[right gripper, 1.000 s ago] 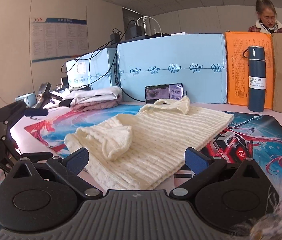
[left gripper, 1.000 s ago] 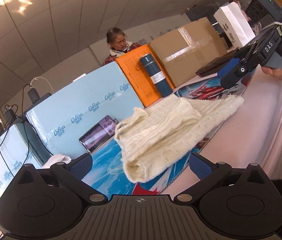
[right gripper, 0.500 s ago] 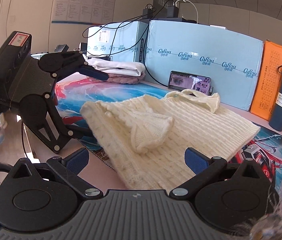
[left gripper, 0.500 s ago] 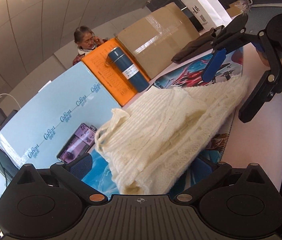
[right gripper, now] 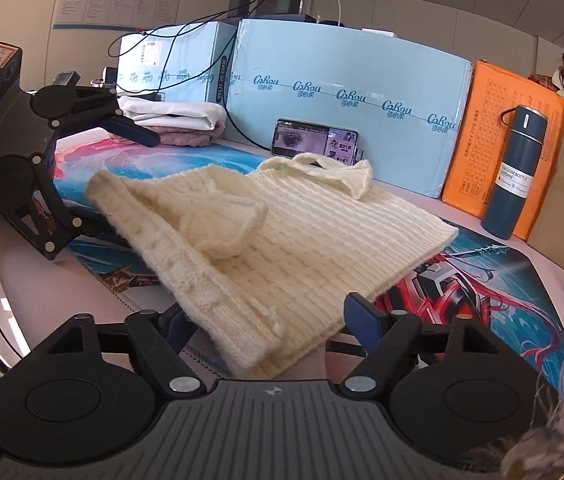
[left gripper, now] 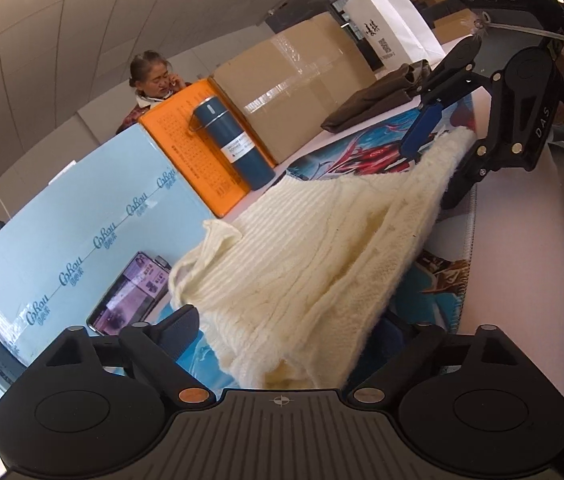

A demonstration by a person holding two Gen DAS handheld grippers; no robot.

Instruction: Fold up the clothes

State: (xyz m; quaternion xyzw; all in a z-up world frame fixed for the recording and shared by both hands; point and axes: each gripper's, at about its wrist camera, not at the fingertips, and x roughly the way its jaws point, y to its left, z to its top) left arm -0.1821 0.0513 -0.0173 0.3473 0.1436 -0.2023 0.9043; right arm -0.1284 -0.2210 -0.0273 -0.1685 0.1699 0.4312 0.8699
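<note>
Cream sweater (right gripper: 282, 240) lies on printed mat (right gripper: 482, 280), near edge between fingers of both tools. We see left gripper (left gripper: 286, 328) and right gripper (right gripper: 269, 320) spread, seemingly not yet clamped. Beyond: bottle (right gripper: 516, 172) marked "VACUUM BOTTLE 500ml".

Chunky rough-knit sweater (right gripper: 282, 232) (cream) on glossy printed mat (right gripper: 494, 300).

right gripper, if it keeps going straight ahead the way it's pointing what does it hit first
The cream sweater: its near folded edge already lies between the right gripper's open fingers. Further along that line stands the phone, though depth is uncertain.
</note>
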